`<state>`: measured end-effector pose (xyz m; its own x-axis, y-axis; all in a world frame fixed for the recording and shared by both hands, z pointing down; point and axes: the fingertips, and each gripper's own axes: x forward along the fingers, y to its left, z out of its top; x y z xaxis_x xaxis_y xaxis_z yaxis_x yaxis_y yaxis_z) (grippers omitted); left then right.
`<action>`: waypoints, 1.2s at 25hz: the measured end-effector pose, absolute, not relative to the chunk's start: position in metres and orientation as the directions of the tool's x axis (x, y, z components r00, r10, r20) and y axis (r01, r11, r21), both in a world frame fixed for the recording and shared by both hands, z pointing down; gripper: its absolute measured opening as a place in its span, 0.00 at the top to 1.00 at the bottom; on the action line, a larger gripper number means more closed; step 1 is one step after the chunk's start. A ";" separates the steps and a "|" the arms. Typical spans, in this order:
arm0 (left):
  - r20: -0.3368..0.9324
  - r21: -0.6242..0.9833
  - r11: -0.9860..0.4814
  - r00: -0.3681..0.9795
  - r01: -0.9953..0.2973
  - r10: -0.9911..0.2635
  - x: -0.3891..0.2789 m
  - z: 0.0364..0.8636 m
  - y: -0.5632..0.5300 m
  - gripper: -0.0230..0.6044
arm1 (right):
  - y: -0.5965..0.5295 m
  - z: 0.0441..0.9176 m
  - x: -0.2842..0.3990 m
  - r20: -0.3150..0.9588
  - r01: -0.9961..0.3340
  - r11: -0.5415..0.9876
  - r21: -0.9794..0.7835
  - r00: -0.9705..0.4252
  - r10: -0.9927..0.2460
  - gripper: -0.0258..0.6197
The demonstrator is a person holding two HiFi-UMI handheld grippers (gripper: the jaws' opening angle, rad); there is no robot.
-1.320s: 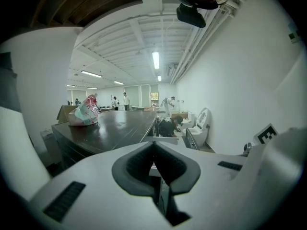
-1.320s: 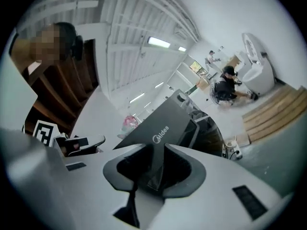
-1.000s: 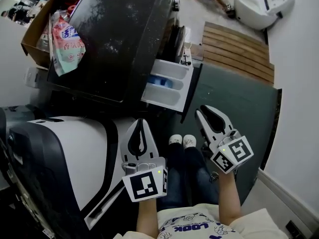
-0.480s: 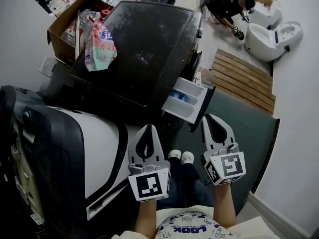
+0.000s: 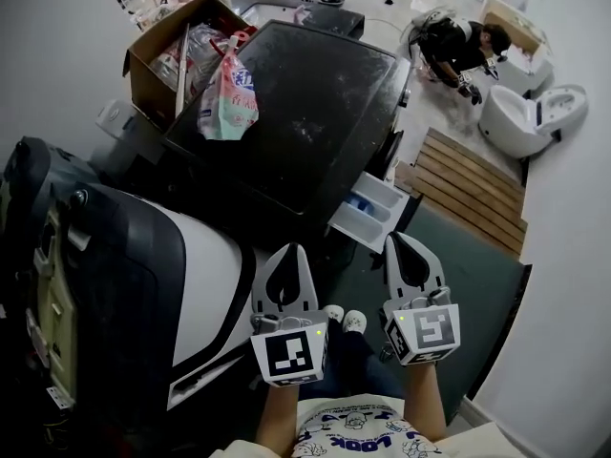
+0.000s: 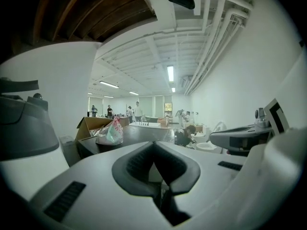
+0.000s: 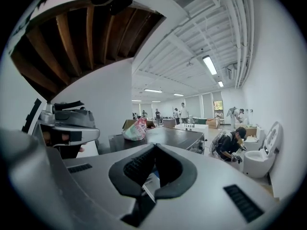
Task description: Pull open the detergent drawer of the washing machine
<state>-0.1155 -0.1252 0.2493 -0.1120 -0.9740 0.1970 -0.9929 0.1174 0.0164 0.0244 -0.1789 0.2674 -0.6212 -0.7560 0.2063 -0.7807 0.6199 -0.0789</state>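
Observation:
The black-topped washing machine [image 5: 296, 113] stands ahead of me, with its white detergent drawer [image 5: 374, 213] pulled out of the front on the right. My left gripper [image 5: 288, 250] is shut and empty, held up short of the machine and left of the drawer. To its right, my right gripper [image 5: 402, 238] sits just below the drawer without touching it. Its jaws have just been closing, with nothing between them, and now stand shut. The left gripper view has its jaws [image 6: 153, 143] meeting over the machine top [image 6: 139, 132]. The right gripper view shows the same for the right gripper [image 7: 154, 146].
A cardboard box [image 5: 158, 51] and a pink detergent bag [image 5: 229, 98] sit on the machine's far left. A white and black appliance [image 5: 115, 284] stands close on my left. A green mat [image 5: 458, 284], wooden slats [image 5: 473, 184], a white basin [image 5: 525, 117] and a crouching person [image 5: 458, 41] lie to the right.
Both grippers have risen and come back from the drawer, which now sits farther off in the head view. The right jaws have gone from slightly apart to shut.

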 end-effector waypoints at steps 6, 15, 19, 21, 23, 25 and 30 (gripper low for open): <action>0.145 0.038 0.141 -0.134 -0.989 -0.980 -0.122 0.234 -0.125 0.94 | -0.177 0.250 0.009 0.186 -0.753 0.655 -0.066 -0.654 -0.733 0.94; 0.164 0.014 0.132 -0.128 -0.991 -0.978 -0.127 0.233 -0.124 0.94 | -0.176 0.249 -0.001 0.183 -0.738 0.673 -0.055 -0.670 -0.720 0.94; 0.158 0.016 0.132 -0.128 -0.991 -0.979 -0.130 0.231 -0.125 0.94 | -0.177 0.247 -0.005 0.186 -0.740 0.671 -0.055 -0.668 -0.721 0.94; 0.167 0.011 0.131 -0.127 -0.991 -0.978 -0.131 0.231 -0.126 0.94 | -0.178 0.246 -0.006 0.186 -0.739 0.672 -0.054 -0.669 -0.720 0.94; 0.163 0.019 0.135 -0.130 -0.991 -0.978 -0.132 0.231 -0.126 0.94 | -0.178 0.247 -0.007 0.188 -0.738 0.672 -0.055 -0.669 -0.719 0.94; 0.155 0.031 0.140 -0.133 -0.990 -0.979 -0.134 0.231 -0.127 0.94 | -0.178 0.248 -0.008 0.190 -0.739 0.672 -0.056 -0.668 -0.719 0.94; 0.155 0.034 0.141 -0.134 -0.989 -0.979 -0.135 0.234 -0.129 0.94 | -0.179 0.247 -0.012 0.194 -0.738 0.672 -0.055 -0.669 -0.718 0.94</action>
<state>-0.1350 -0.1286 0.2343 -0.1339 -0.9789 0.1545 -0.9895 0.1407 0.0337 -0.0117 -0.1793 0.2472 -0.6686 -0.7180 0.1937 -0.7381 0.6725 -0.0549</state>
